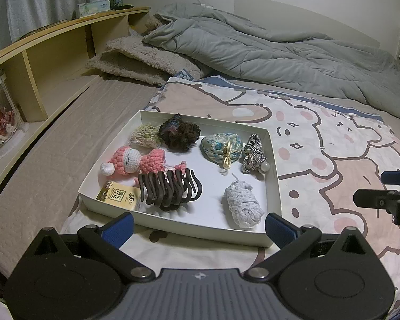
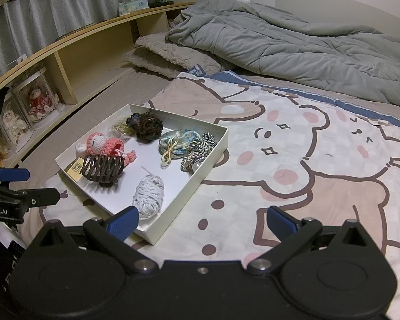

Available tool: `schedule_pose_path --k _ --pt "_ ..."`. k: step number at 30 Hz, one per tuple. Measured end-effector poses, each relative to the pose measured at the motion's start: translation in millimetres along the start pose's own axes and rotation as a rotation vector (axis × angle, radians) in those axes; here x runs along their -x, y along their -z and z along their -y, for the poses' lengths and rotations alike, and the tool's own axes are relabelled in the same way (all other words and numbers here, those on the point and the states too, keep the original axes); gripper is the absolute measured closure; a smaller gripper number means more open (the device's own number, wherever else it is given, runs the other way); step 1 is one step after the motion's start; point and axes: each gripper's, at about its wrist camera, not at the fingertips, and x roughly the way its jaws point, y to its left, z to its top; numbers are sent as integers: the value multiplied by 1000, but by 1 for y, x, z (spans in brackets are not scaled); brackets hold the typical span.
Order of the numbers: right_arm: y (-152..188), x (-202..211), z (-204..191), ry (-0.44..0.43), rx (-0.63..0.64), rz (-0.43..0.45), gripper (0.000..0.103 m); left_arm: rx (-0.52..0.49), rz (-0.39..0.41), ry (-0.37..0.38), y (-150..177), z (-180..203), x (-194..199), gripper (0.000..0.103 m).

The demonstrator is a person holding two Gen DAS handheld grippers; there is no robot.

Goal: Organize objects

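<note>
Right now I hold both grippers, left (image 1: 198, 224) and right (image 2: 202, 220), jaws spread and empty (nothing pinched), near the white tray (image 1: 273, 160) of trinkets on the bed (image 1: 333, 160).

Tray (image 1: 273, 160) on blanket (image 1: 333, 144) on bed. Inside: hair claw (image 1: 170, 190) at front, packet (image 1: 118, 198) left of it, yarn bundle (image 1: 242, 206) right, doll (image 1: 136, 161) behind, scrunchie (image 1: 178, 133) at back, pouch (image 1: 221, 148) beside cord (image 1: 253, 154). Quilt (image 1: 266, 45) behind; shelf (image 1: 53, 50) left.
</note>
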Motion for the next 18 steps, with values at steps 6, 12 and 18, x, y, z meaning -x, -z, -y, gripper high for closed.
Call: schedule_pose_path --k 6,12,18 --pt "0 0 0 -1 0 -2 0 2 0 0 0 0 0 0" --pt "0 -1 0 -1 0 -3 0 6 -5 2 0 -1 -1 0" --pt "1 -1 0 -2 -2 -3 0 6 -6 3 -1 -1 -1 0"
